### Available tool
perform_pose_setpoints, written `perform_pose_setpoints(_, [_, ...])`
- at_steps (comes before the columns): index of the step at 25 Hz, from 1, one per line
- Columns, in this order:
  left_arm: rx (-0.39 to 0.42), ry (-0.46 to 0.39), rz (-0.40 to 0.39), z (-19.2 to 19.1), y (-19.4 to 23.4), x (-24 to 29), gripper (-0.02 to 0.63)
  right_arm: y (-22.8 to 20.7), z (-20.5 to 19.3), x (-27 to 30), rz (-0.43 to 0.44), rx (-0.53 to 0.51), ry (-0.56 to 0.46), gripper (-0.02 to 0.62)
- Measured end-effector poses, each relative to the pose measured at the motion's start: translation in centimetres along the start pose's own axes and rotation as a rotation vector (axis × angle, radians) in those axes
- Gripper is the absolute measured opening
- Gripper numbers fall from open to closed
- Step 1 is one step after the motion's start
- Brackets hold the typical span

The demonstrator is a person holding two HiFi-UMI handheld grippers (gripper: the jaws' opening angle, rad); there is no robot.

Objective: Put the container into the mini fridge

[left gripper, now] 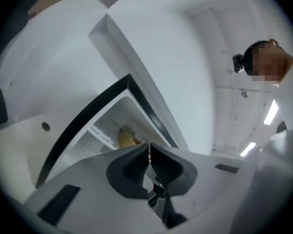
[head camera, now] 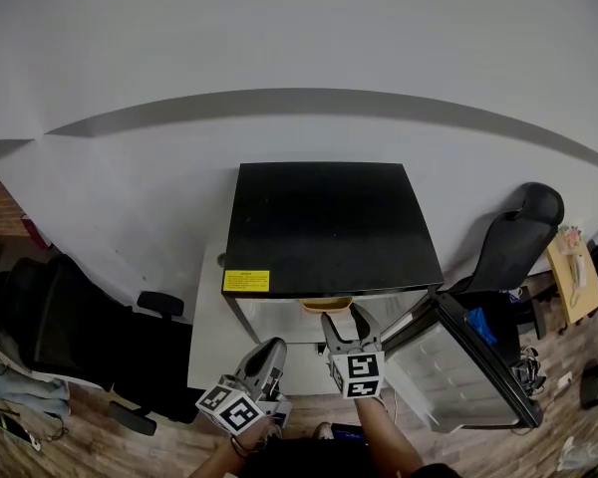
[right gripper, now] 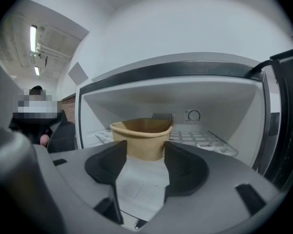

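- The mini fridge (head camera: 329, 222) has a black top, a yellow label (head camera: 246, 281) and a white inside.
- The container (right gripper: 141, 138) is plain tan.
- The left gripper (head camera: 276, 347) and right gripper (head camera: 345, 323) are grey, with dark grey pads and cubes of black-and-white square markers.
- The wall (head camera: 279, 28) is white with a grey band.

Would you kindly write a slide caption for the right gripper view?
Right gripper holding a tan container at the mouth of the open mini fridge.
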State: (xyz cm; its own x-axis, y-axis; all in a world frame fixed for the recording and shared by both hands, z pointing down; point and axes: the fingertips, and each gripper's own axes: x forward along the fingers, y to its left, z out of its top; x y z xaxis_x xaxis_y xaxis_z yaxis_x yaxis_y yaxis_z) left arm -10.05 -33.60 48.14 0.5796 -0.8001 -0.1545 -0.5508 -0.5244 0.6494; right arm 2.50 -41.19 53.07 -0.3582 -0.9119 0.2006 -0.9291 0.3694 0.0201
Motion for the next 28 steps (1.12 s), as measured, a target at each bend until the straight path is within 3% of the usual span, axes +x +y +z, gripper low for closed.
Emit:
perform_pose_setpoints(6, [0.408, -0.012, 0.035, 2.3, -3.0, -0.2, 0.008, -0.5, 0.1, 1.3, -0.004, -0.012, 0.002, 0.249])
perform_pose_setpoints(9, [0.496, -0.022, 0.05, 2.5, -3.3, -0.4, 0.008, -0.5, 0.0, 2.1, -0.001, -0.017, 0.006, 0.249])
perform_pose_setpoints(28, [0.492, -0.008, 0.099, 2.2, -3.0, -1.1, 0.008, -0.9, 0.0, 1.6, -0.003, 0.006, 0.024, 0.249])
